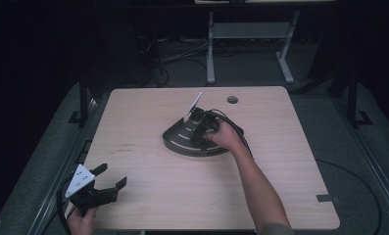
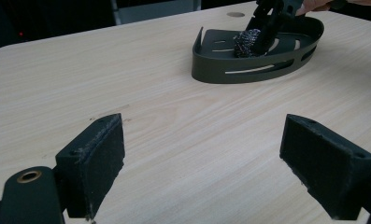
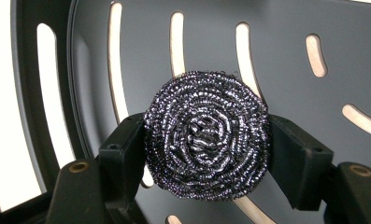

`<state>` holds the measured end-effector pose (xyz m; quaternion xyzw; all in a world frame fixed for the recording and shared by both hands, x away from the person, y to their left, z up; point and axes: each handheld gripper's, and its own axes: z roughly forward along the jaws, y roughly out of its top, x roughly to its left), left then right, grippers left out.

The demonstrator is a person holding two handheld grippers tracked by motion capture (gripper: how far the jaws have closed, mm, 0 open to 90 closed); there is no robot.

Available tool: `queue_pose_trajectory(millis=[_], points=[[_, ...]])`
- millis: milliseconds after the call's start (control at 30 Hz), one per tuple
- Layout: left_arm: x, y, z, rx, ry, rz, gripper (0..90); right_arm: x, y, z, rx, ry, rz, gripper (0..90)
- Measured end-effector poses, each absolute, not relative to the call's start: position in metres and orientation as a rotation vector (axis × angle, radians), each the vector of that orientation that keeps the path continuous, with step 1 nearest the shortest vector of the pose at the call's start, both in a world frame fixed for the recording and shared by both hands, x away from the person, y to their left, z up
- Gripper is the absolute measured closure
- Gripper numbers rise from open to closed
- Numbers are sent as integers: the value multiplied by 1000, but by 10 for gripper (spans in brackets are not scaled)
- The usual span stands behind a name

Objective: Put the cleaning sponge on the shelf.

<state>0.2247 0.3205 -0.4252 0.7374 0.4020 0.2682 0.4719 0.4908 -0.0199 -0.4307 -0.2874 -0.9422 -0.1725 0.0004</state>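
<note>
left claw [image 1: 109, 179]: jaws wide apart, low | right claw [image 1: 198, 133]: jaws nearly closed, forearm outstretched

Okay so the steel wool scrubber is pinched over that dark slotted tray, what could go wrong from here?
1. The right hand-held gripper holds the springy steel wool scrubber only by its sides, so it might squirm out or deform when lifted.
2. Loose wire loops could snag a slot in the dark slotted tray and drag the light tray across the table.
3. The left hand-held gripper sits open near the table's edge, far from the tray, so nothing steadies the tray if it shifts.
</note>
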Motion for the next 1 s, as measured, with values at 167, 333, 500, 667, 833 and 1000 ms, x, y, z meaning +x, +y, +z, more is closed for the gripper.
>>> queue_pose_trajectory(millis=[167, 333, 500, 667, 833, 1000], points=[[225, 321, -425, 1804, 984, 656, 132, 491, -20, -431, -907, -2953, -538, 316], [225, 321, -425, 1803, 984, 655, 132, 490, -20, -431, -903, -2949, -537, 305], [224, 321, -425, 1804, 984, 658, 132, 490, -21, -430, -907, -2952, -536, 305], [224, 321, -425, 1804, 984, 656, 132, 490, -21, -430, -910, -2947, -535, 271], [224, 321, -425, 1804, 982, 658, 132, 488, -21, -428, -913, -2947, -539, 229], [224, 320, -425, 1809, 982, 661, 132, 486, -21, -423, -914, -2958, -552, 200]])
